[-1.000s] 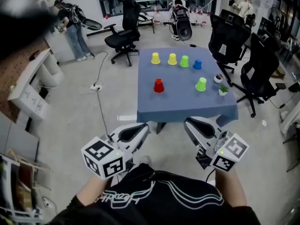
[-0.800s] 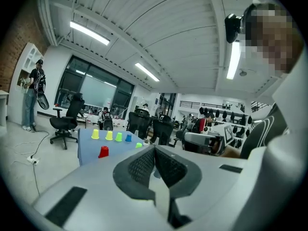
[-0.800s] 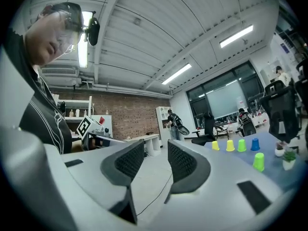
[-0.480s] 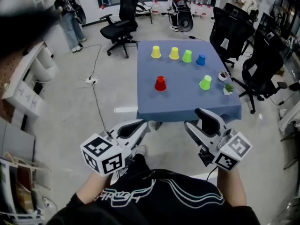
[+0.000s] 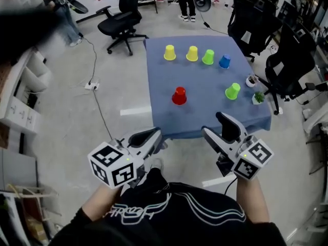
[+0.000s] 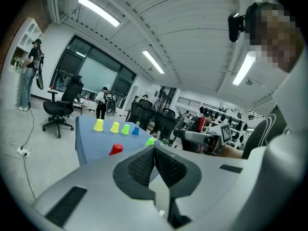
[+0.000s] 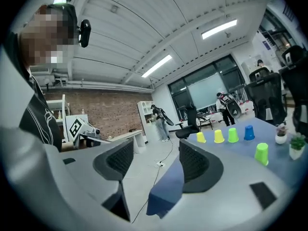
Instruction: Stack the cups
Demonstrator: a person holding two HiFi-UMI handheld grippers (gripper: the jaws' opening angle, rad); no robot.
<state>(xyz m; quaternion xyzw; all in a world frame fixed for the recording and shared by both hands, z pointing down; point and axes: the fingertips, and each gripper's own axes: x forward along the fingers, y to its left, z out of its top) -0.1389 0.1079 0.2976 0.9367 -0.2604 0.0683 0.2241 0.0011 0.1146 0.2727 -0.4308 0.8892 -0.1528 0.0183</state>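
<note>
cups: 6 coloured upside-down plastic cups (image 5: 179, 95) stand apart on the blue-cloth table (image 5: 205, 111), none stacked yet. left gripper (image 5: 152, 134) has fingers pressed together, empty. right gripper (image 5: 213, 125) has just been opening, fingers spread, empty, near the table's near edge.

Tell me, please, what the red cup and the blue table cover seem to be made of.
The red cup looks like plastic: smooth, evenly coloured, though too small to be sure. The blue table cover looks like matte cloth: its edge hangs over the table side and folds at the corner.
</note>
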